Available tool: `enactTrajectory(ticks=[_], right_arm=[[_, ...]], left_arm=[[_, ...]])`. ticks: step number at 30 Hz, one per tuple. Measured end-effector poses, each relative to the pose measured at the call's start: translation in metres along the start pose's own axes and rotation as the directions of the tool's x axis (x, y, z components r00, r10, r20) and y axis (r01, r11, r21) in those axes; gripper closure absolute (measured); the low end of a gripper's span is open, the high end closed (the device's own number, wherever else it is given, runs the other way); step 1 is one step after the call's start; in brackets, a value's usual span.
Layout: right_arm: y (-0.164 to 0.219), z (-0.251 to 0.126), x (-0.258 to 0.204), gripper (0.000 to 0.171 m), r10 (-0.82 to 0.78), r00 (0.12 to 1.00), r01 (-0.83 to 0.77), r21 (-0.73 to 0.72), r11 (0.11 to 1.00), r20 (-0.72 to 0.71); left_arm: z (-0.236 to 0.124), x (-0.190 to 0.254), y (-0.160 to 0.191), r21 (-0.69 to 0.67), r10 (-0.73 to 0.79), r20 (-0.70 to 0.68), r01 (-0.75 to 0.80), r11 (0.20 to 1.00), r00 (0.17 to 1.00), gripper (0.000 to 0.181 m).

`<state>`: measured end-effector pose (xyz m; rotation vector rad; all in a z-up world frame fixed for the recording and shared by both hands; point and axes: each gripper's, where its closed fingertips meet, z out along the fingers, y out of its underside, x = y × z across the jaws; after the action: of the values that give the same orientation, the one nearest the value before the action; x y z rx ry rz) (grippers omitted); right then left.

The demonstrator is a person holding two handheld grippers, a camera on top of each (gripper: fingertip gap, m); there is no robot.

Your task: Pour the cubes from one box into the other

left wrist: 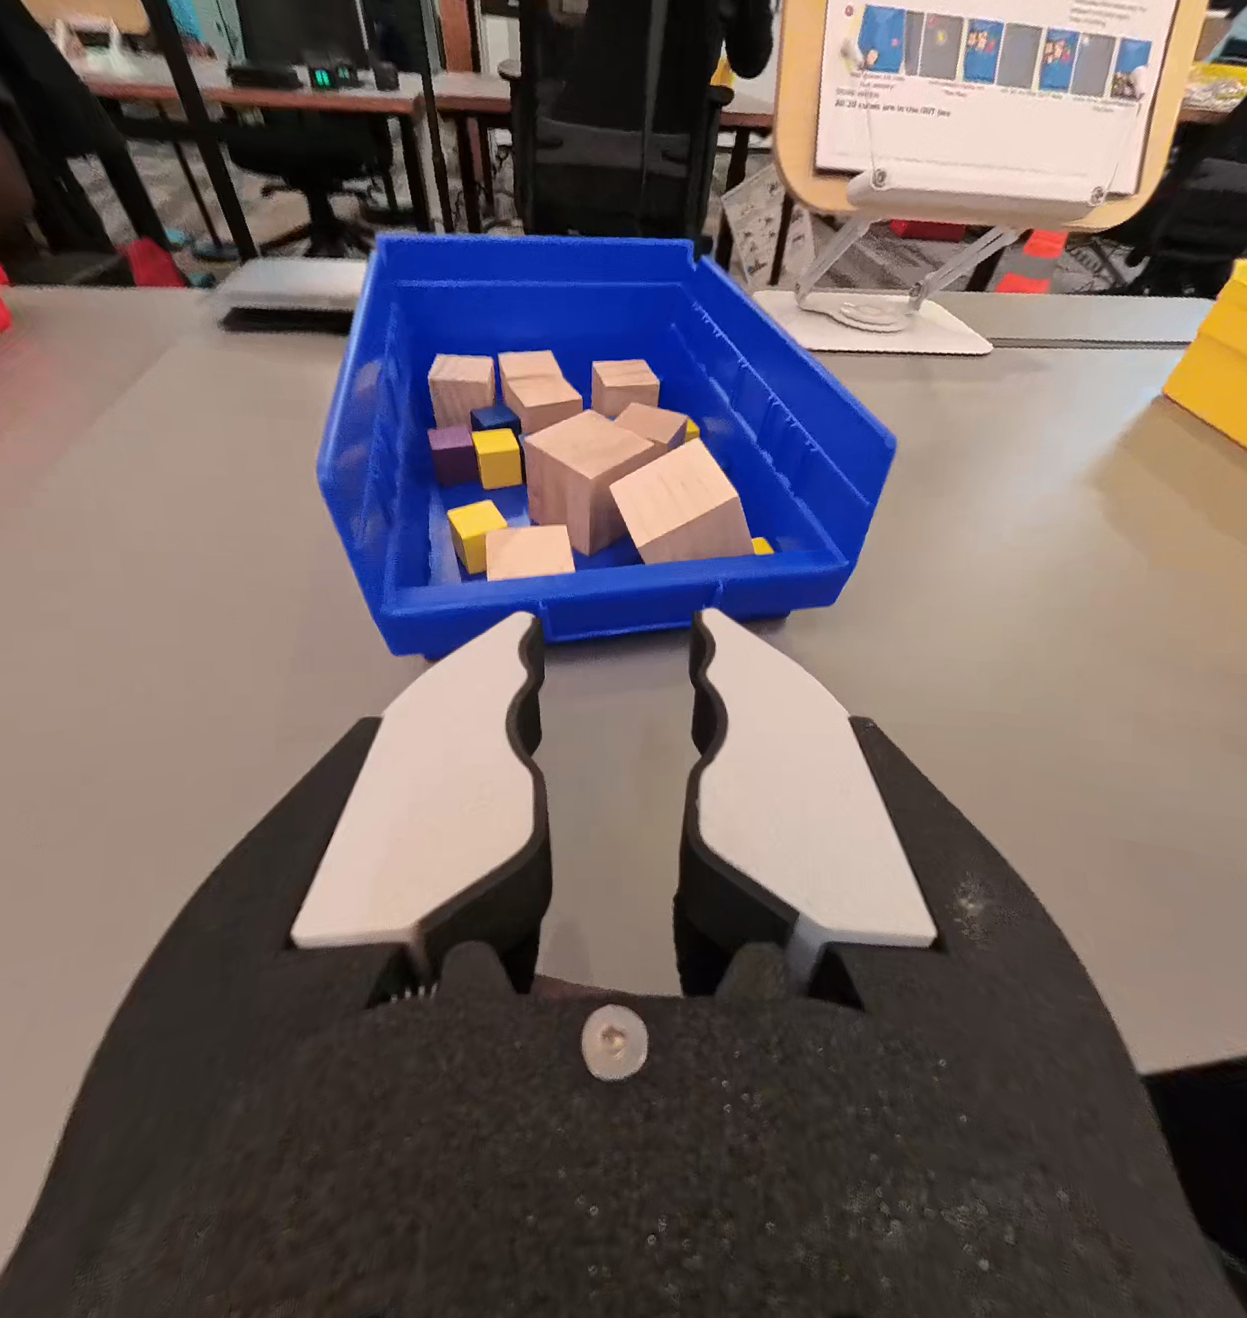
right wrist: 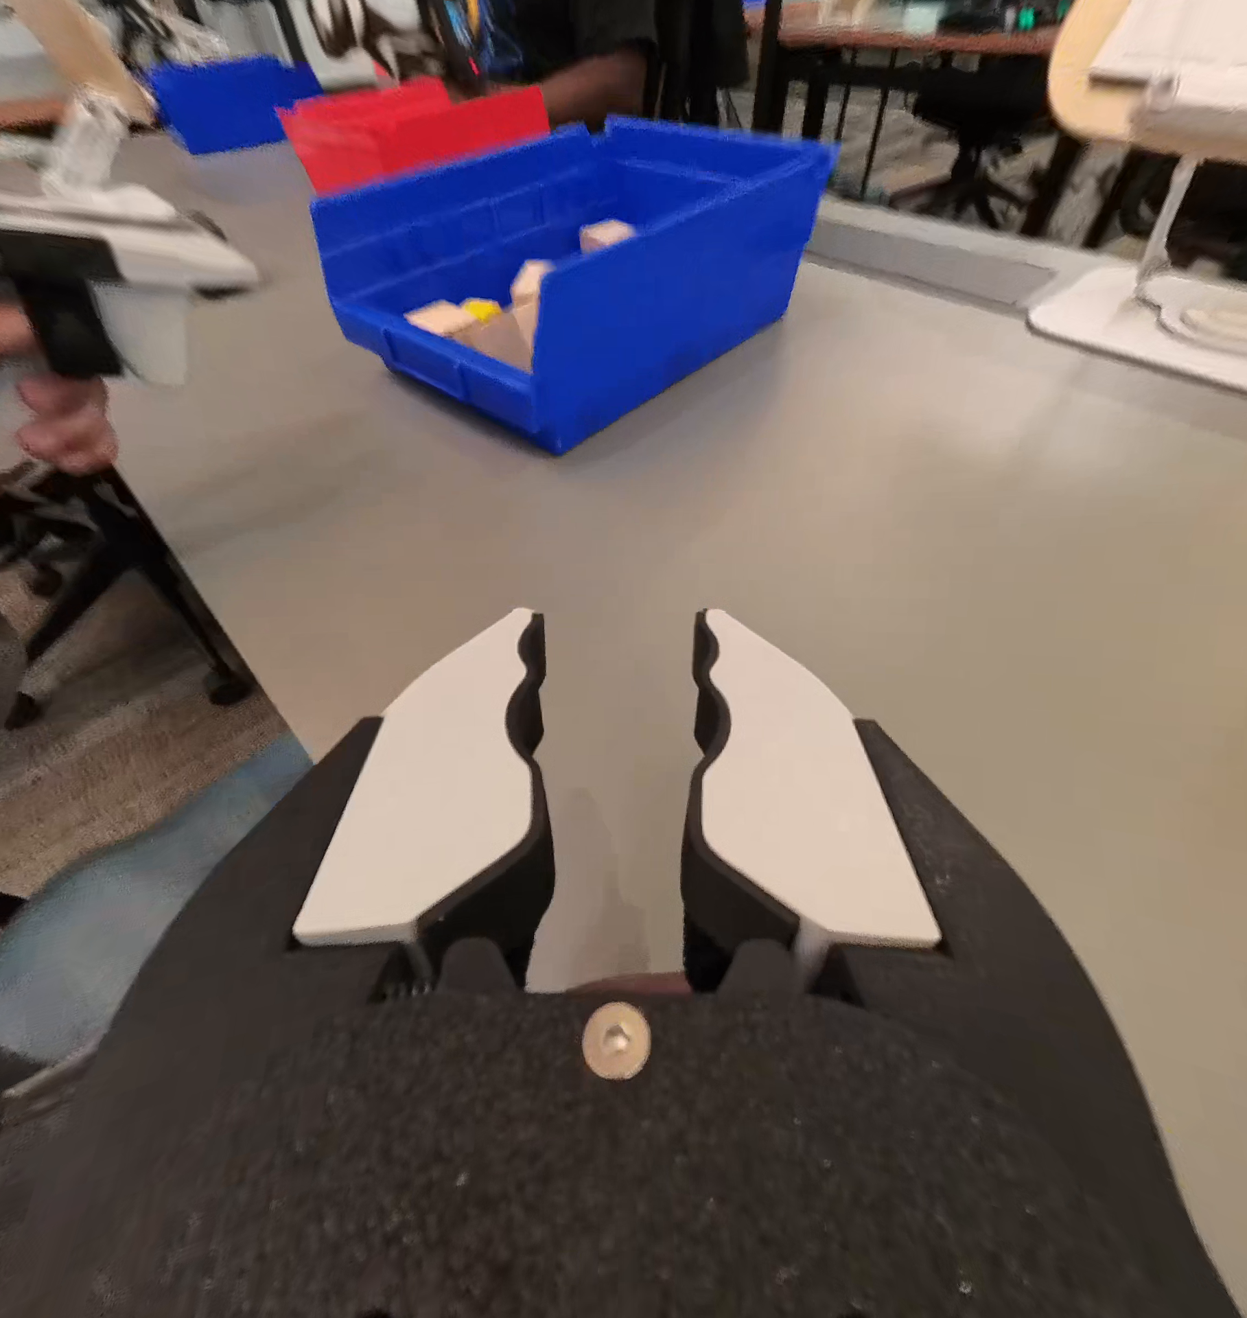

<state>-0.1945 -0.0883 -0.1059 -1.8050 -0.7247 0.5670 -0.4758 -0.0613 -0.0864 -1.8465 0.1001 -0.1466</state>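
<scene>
From the left wrist view, the left hand-held gripper (left wrist: pixel 613 627) sits with its jaws moderately apart and empty, tips just short of the low front lip of the blue bin (left wrist: pixel 606 606) on the grey bench (left wrist: pixel 178 570). The bin holds the wooden cubes (left wrist: pixel 592 471) and smaller yellow cubes (left wrist: pixel 495 456), plus purple and dark blue ones. I'd say the gripper is lined up on that lip because it is the easiest edge to pinch for tipping. A yellow bin (left wrist: pixel 1241 371) stands well to the right of the blue one, likely the receiver.

From the right wrist view, the right hand-held gripper (right wrist: pixel 617 624) is likewise parted and empty, well back from the blue bin (right wrist: pixel 677 307). The left hand-held gripper (right wrist: pixel 150 285) appears left of the bin, gripped by a hand (right wrist: pixel 64 421). A red bin (right wrist: pixel 406 128) lies behind.
</scene>
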Motion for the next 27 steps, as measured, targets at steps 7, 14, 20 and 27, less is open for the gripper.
enactTrajectory(ticks=[7,14,20,27], right_arm=[[0.013,0.01,-0.005,0.131,0.111,0.994,-0.109,-0.076,0.991,0.02],[0.017,0.012,-0.007,0.131,0.11,0.994,-0.108,-0.094,0.99,0.018],[0.02,0.012,-0.006,0.132,0.093,0.996,-0.091,-0.107,0.99,0.007],[0.012,0.006,0.003,0.132,0.127,0.992,-0.126,-0.093,0.988,-0.003]], left_arm=[[0.004,0.0,-0.001,0.024,-0.085,-0.015,0.085,0.996,0.996,0.142],[0.006,-0.014,0.006,0.001,-0.08,0.009,0.08,0.997,0.997,0.142],[0.007,-0.015,0.003,0.0,-0.066,0.0,0.066,0.998,0.998,0.143],[0.029,-0.069,-0.045,-0.049,-0.073,0.095,0.078,0.996,0.993,0.136]])
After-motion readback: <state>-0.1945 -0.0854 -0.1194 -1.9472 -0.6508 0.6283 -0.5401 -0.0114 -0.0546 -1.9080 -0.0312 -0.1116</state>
